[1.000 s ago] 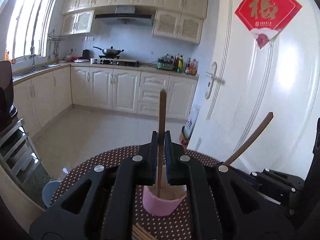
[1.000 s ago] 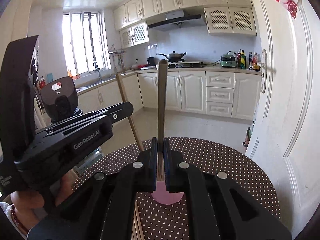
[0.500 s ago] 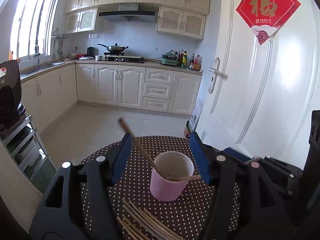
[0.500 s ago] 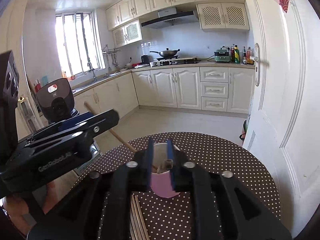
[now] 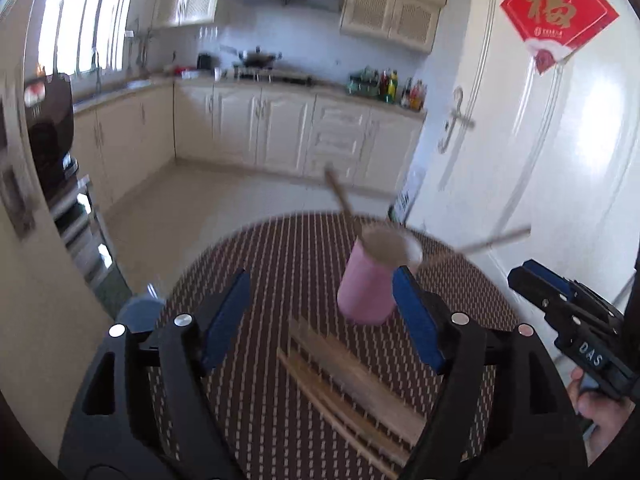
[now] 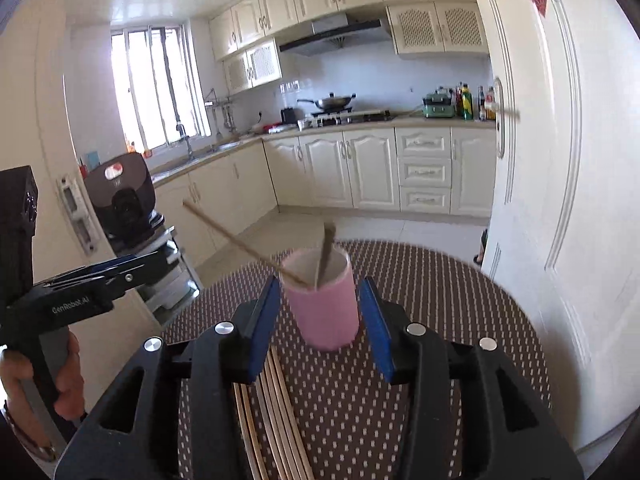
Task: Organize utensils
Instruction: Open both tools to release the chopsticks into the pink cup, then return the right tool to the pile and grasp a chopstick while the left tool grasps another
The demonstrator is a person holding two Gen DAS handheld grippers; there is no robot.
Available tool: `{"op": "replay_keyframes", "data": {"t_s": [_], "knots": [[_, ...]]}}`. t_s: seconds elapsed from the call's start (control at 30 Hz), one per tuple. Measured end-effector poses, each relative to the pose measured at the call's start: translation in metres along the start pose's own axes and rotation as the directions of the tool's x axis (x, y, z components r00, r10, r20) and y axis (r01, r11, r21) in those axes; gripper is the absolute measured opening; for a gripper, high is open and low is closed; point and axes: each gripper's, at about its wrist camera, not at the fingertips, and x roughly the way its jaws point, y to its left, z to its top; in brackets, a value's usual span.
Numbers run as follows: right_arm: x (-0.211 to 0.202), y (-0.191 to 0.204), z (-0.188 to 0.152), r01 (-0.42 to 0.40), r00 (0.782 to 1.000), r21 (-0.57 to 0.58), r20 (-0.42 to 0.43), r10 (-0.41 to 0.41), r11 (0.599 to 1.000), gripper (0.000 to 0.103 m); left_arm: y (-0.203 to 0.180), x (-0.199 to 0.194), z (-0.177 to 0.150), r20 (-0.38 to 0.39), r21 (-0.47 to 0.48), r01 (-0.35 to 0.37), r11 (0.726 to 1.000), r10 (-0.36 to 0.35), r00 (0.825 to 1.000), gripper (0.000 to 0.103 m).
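Note:
A pink cup (image 6: 325, 305) stands on the round dotted table (image 6: 460, 320) and holds two wooden chopsticks (image 6: 236, 240) that lean out of it. It shows blurred in the left wrist view (image 5: 368, 285). Several loose chopsticks (image 6: 272, 416) lie on the table in front of the cup, also in the left wrist view (image 5: 352, 384). My right gripper (image 6: 324, 332) is open and empty, its pads either side of the cup. My left gripper (image 5: 320, 320) is open and empty above the loose chopsticks, left of the cup.
A white door (image 6: 560, 160) stands close to the table's right side. Kitchen cabinets (image 6: 360, 168) line the far wall. A black appliance (image 6: 124, 196) sits on a rack to the left. The left gripper's body (image 6: 88, 292) shows at the left of the right wrist view.
Both grippers let go of a chopstick into the cup and opened wide. Both have drawn back from the cup; the left view is moving and blurred.

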Motion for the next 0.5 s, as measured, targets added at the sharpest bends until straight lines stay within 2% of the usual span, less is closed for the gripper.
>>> {"op": "replay_keyframes", "data": {"t_s": [0.1, 0.2, 0.33, 0.5], "knots": [[0.008, 0.001, -0.016, -0.002, 0.999, 0.004, -0.051, 0.002, 1.0, 0.04, 0.006, 0.009, -0.017, -0.068, -0.012, -0.016, 1.0, 0.015, 0.998, 0.073], [0.019, 0.005, -0.032, -0.014, 0.993, -0.01, -0.116, 0.012, 1.0, 0.04, 0.01, 0.022, -0.037, -0.157, -0.015, -0.031, 0.999, 0.028, 0.987, 0.073], [0.032, 0.008, -0.046, -0.036, 0.981, -0.009, -0.193, 0.033, 0.999, 0.04, 0.01, 0.047, -0.064, -0.299, -0.034, -0.041, 0.999, 0.029, 0.954, 0.072], [0.043, 0.011, -0.06, -0.05, 0.964, 0.001, -0.261, 0.049, 0.999, 0.04, 0.007, 0.064, -0.086, -0.367, -0.039, -0.06, 0.997, 0.042, 0.929, 0.072]]}}
